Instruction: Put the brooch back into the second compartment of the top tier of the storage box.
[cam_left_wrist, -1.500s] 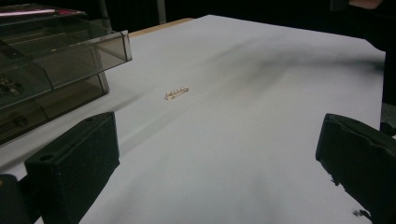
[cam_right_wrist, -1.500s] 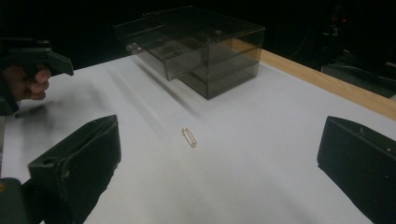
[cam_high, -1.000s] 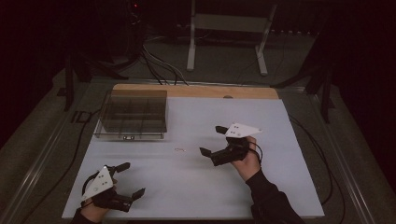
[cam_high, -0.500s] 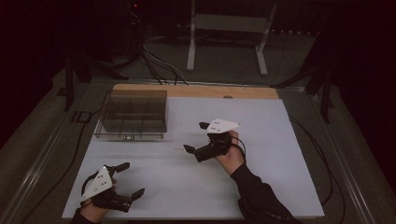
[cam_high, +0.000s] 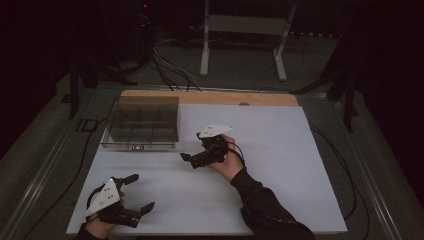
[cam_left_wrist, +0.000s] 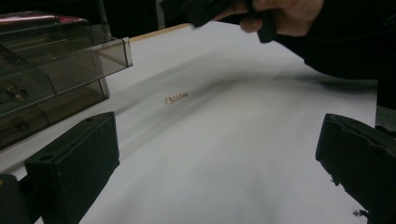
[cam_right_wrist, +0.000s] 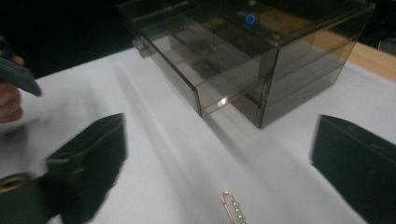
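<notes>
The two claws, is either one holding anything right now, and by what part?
Nothing is held. The left claw and right claw are both open, and the small gold clip lies loose on the white table.

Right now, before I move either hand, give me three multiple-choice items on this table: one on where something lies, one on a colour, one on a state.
1. Where does the small clip lie?
A. inside the top drawer
B. on the white table surface, in front of the drawer box
C. between the left gripper's jaws

2. What colour is the clip?
A. blue
B. rose gold
C. green

3. How do the right gripper's jaws stand?
A. open, holding nothing
B. shut on the clip
C. shut on a drawer handle

Answers:
1 B: the right gripper view shows it on the bare table, apart from the smoky clear drawer box.
2 B: it shows pinkish gold in the left gripper view too.
3 A: its jaws stand wide apart in the right gripper view, with the clip lying on the table between and ahead of them.
</notes>
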